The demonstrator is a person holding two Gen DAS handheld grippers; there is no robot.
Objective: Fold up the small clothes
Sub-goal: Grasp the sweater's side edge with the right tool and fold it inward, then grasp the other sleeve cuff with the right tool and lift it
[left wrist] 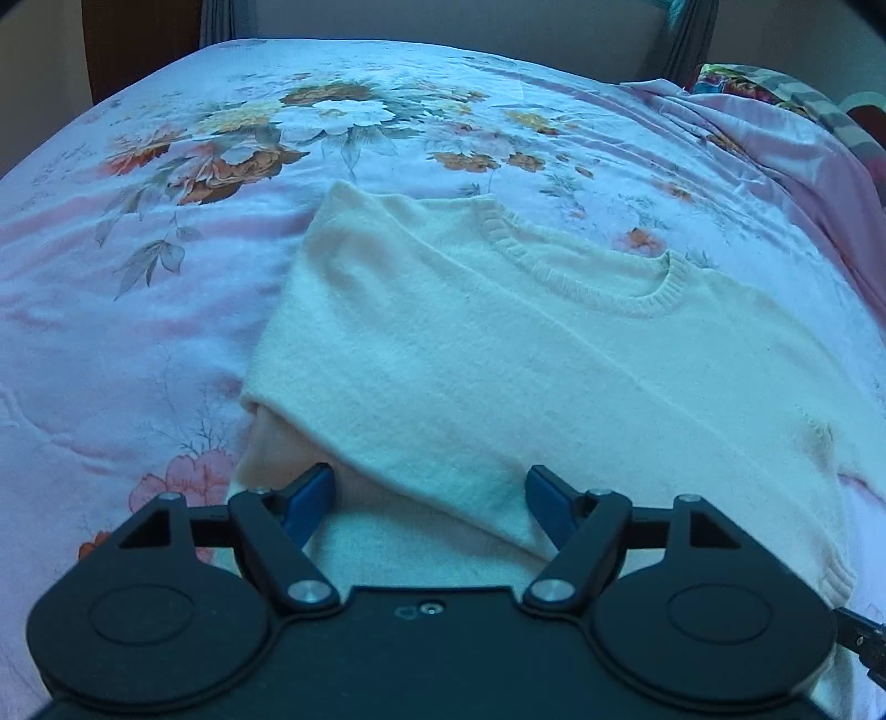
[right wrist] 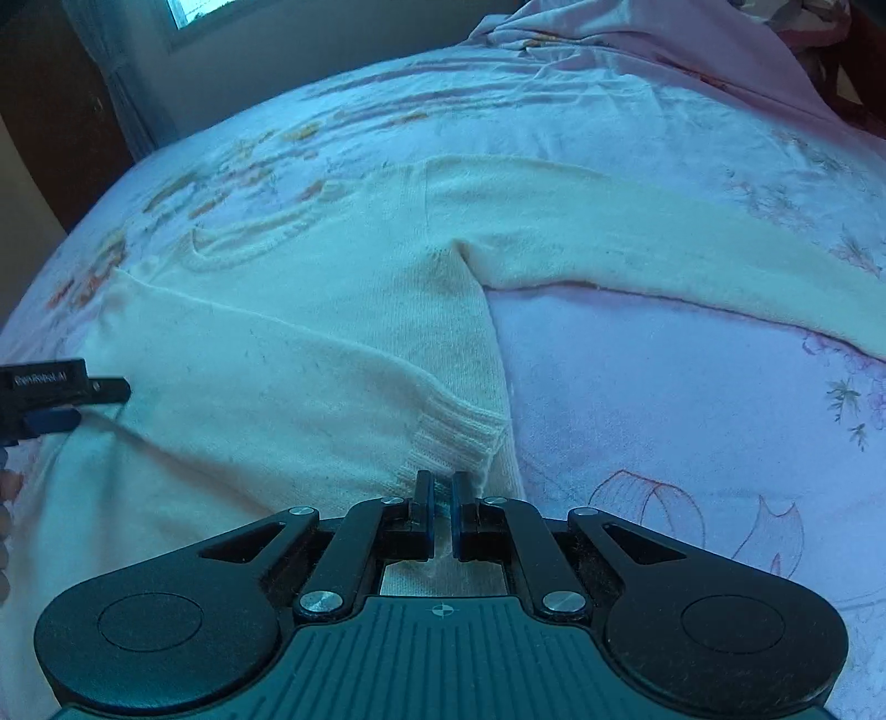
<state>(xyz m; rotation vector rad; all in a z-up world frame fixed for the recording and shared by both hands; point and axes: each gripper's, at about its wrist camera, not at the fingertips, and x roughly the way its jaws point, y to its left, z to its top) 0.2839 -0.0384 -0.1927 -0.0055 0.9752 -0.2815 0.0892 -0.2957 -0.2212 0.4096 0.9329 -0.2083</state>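
A cream knit sweater point(left wrist: 498, 354) lies flat on the bed, neckline away from me, its left sleeve folded across the body so the ribbed cuff point(right wrist: 454, 437) rests near the hem. Its other sleeve point(right wrist: 664, 249) stretches out to the right in the right wrist view. My left gripper point(left wrist: 429, 493) is open, its blue pads either side of the folded sleeve's lower edge. My right gripper point(right wrist: 441, 498) is shut on the sweater's hem just below the cuff. The left gripper also shows at the left edge of the right wrist view point(right wrist: 50, 404).
The sweater lies on a pink floral bedsheet point(left wrist: 166, 277). A crumpled pink cover point(left wrist: 786, 166) and patterned bedding are heaped at the far right. A wall, curtain and window point(right wrist: 188, 11) stand beyond the bed.
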